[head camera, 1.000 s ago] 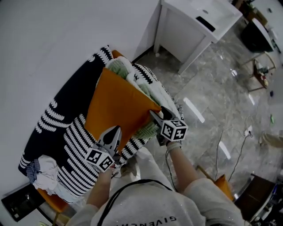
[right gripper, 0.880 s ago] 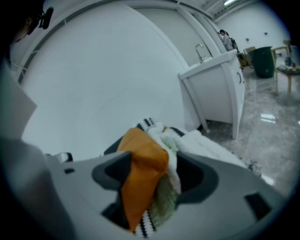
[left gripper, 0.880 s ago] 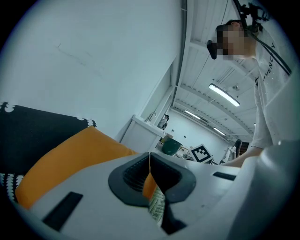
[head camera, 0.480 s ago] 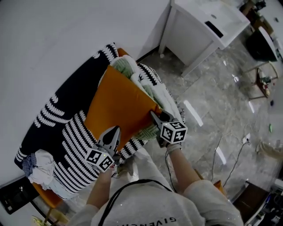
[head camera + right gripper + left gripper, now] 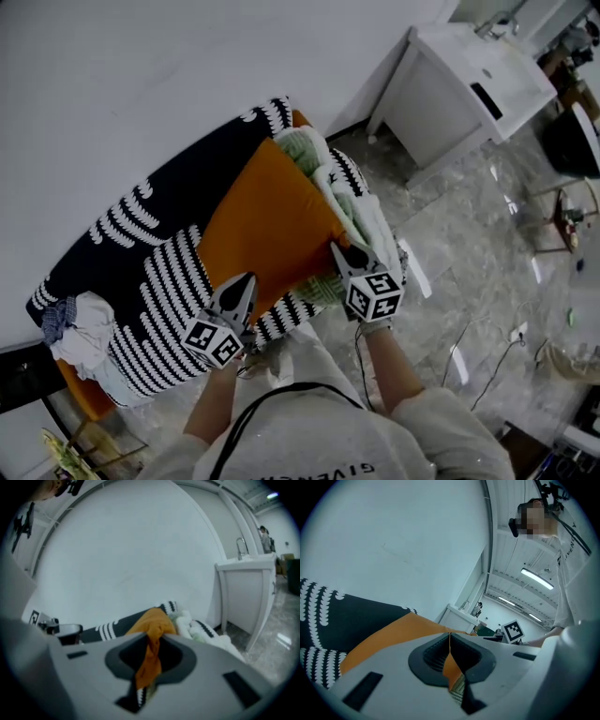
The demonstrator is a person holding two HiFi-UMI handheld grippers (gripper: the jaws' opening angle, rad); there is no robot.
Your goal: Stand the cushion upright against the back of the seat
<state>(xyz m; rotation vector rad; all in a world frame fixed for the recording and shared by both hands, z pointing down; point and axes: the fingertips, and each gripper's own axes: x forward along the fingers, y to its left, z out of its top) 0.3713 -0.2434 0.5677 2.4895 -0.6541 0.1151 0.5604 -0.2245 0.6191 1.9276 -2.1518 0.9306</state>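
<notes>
An orange cushion (image 5: 272, 225) lies tilted on a sofa draped with a black-and-white throw (image 5: 155, 291); its far edge rests toward the dark seat back (image 5: 131, 211). My left gripper (image 5: 244, 281) is shut on the cushion's near left edge, and orange fabric (image 5: 393, 632) runs pinched between its jaws in the left gripper view (image 5: 450, 644). My right gripper (image 5: 339, 251) has just been closing on the near right corner. A bunch of orange cloth (image 5: 152, 620) is squeezed between its pads (image 5: 150, 656).
A pale green and white blanket (image 5: 352, 202) is heaped on the sofa's right end beside the cushion. A white cloth bundle (image 5: 80, 337) lies at the left end. A white cabinet (image 5: 469, 94) stands on the marble floor (image 5: 469, 272) to the right, and a white wall (image 5: 141, 84) rises behind the sofa.
The right gripper's jaws, open around the cushion's near right corner before, have closed on it. Both grippers and the cushion's near edge have shifted a little toward the seat back.
</notes>
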